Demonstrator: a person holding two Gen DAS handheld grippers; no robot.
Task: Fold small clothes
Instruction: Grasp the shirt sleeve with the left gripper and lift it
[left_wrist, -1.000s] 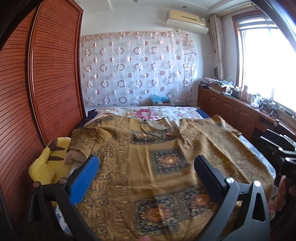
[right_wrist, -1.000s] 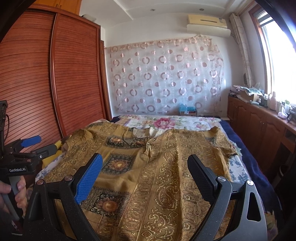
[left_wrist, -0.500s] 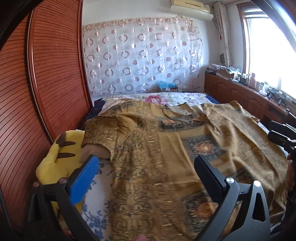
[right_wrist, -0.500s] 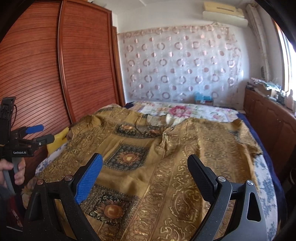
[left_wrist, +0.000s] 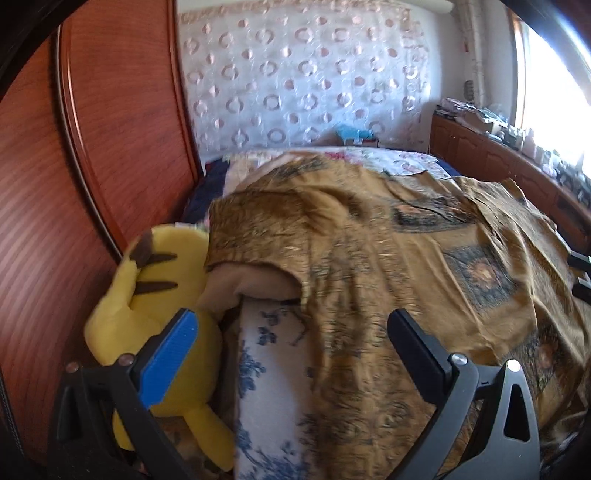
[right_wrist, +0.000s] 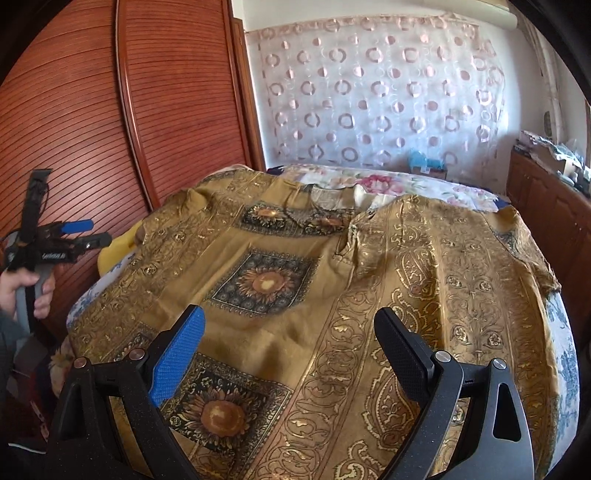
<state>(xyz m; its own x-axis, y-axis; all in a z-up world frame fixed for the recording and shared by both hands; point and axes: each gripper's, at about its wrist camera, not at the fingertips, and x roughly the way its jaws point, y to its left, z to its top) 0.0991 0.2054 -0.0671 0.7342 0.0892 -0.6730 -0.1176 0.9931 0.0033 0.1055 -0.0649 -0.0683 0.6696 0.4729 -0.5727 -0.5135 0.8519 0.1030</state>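
Observation:
A golden-brown patterned garment (right_wrist: 332, 295) with sunflower squares lies spread flat over the bed; its left sleeve (left_wrist: 255, 240) shows an open cuff near the bed's left edge. My left gripper (left_wrist: 291, 332) hovers open above the garment's left side, just in front of that sleeve, holding nothing. My right gripper (right_wrist: 290, 336) is open over the garment's near middle, also empty. In the right wrist view the left gripper (right_wrist: 85, 232) appears at the far left, held in a hand (right_wrist: 22, 291).
A yellow plush toy (left_wrist: 155, 295) is wedged between the bed and the red-brown wardrobe (left_wrist: 92, 147). A blue-flowered white sheet (left_wrist: 266, 369) shows under the garment. Wooden cabinets (right_wrist: 546, 210) run along the right wall; a patterned curtain (right_wrist: 369, 92) hangs behind the bed.
The left gripper has swung left and closer, toward the garment's left sleeve and the plush toy. The right gripper has come slightly forward and turned left. Both stay open.

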